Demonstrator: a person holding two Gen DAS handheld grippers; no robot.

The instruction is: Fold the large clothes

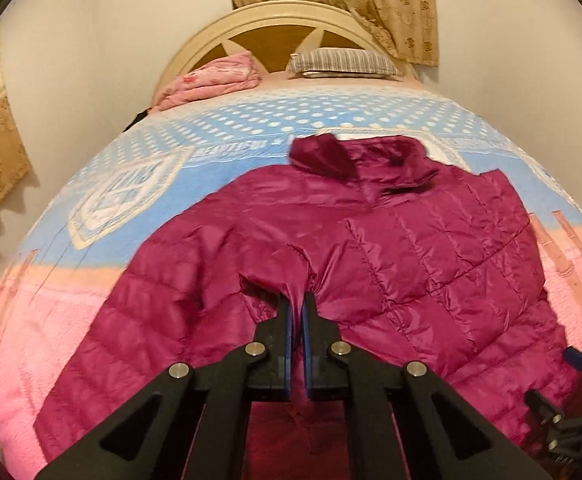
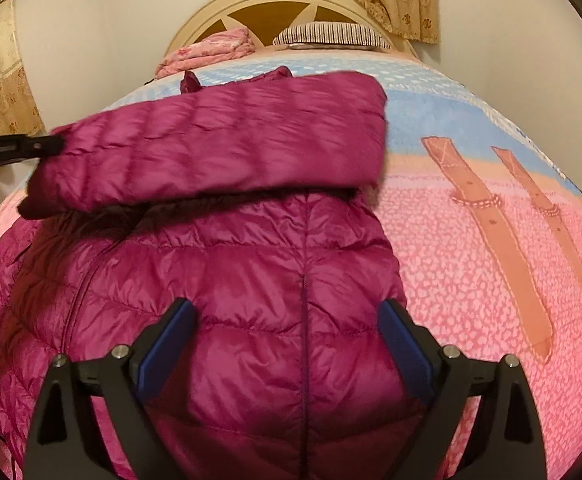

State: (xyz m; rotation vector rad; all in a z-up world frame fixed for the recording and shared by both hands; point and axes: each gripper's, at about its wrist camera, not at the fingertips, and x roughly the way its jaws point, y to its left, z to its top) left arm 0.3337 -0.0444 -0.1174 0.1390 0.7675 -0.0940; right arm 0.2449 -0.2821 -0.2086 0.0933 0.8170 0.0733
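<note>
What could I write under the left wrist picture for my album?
Left hand-held gripper pinches the purple puffer jacket on the bed.

Bare blanket (image 2: 491,264) right of jacket (image 2: 251,280), pillow (image 1: 343,62) by headboard (image 1: 275,20)

Both tongs, the left tongs (image 1: 298,304) and the right tongs (image 2: 287,312), share one build: matte black angular link arms with triangular cut-outs, round silver pivot screws at the joints, and flat blue pads lining the fingers' (image 2: 405,344) inner faces.
</note>
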